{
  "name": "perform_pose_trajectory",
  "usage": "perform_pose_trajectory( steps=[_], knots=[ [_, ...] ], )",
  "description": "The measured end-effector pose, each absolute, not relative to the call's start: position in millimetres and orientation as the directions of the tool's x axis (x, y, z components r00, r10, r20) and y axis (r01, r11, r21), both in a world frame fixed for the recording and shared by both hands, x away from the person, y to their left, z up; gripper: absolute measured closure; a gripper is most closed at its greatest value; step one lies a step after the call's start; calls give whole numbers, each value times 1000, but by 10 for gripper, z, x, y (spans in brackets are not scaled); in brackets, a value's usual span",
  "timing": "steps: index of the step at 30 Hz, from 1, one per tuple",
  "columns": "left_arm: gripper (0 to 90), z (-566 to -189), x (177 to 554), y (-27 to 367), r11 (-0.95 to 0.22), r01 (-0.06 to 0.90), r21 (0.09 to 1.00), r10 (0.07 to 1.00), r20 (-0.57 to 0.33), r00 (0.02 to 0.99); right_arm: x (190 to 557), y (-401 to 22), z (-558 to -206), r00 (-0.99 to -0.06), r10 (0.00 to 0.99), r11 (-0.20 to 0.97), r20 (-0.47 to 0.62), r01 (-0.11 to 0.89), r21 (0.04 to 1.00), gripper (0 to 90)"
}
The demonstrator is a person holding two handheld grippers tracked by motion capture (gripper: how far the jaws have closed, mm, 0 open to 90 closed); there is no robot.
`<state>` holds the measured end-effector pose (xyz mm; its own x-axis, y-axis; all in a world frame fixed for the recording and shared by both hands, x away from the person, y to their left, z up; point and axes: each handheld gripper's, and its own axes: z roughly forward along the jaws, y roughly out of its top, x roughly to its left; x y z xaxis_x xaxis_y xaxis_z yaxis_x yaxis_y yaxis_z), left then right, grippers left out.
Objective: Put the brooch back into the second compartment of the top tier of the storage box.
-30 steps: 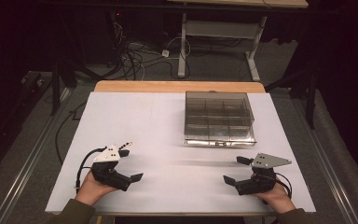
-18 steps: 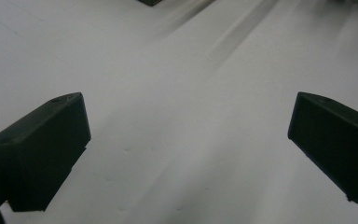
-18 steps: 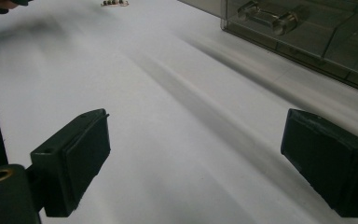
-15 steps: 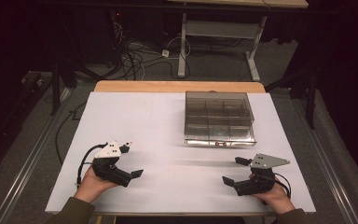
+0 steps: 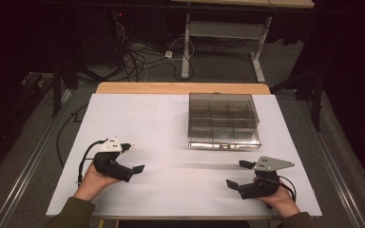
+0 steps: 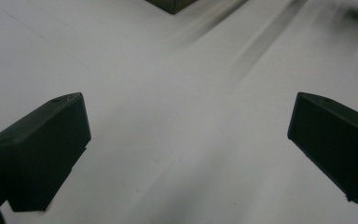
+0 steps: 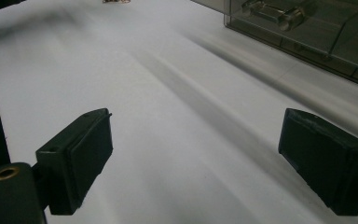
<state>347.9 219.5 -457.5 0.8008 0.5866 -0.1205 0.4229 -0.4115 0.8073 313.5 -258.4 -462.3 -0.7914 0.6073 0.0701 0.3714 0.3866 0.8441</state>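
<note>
A clear smoky plastic compartment box is seen on the white table, lying forward of the nearer, empty, wide-spread right gripper; the left gripper is likewise spread wide and empty.

Dim surroundings, soft blurred shadows

A white rectangular worktop with a bare wooden strip along its far edge carries one thing — a smoky transparent plastic compartment box, lid closed, far right of centre.
</note>
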Motion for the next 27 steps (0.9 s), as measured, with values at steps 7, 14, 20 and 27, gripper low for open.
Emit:
perform_pose_trajectory(
  steps=[7, 14, 20, 27],
  knots=[
    [0, -4542, 3598, 2249, -404, 437, 804, 604, -125, 787, 3140, -2583, -4624, -791, 608, 384, 72, 372, 845, 110],
    [0, -4541, 3748, 2316, -401, 467, 789, 631, -132, 765, 3156, -2587, -4626, -791, 607, 384, 74, 374, 844, 114],
    [18, -4487, 3874, 2369, -400, 475, 784, 655, -117, 746, 3155, -2579, -4620, -793, 604, 379, 79, 373, 847, 115],
    [110, -4461, 4007, 2390, -415, 479, 774, 655, -112, 748, 3165, -2590, -4616, -790, 608, 373, 81, 374, 849, 114]
  ],
)
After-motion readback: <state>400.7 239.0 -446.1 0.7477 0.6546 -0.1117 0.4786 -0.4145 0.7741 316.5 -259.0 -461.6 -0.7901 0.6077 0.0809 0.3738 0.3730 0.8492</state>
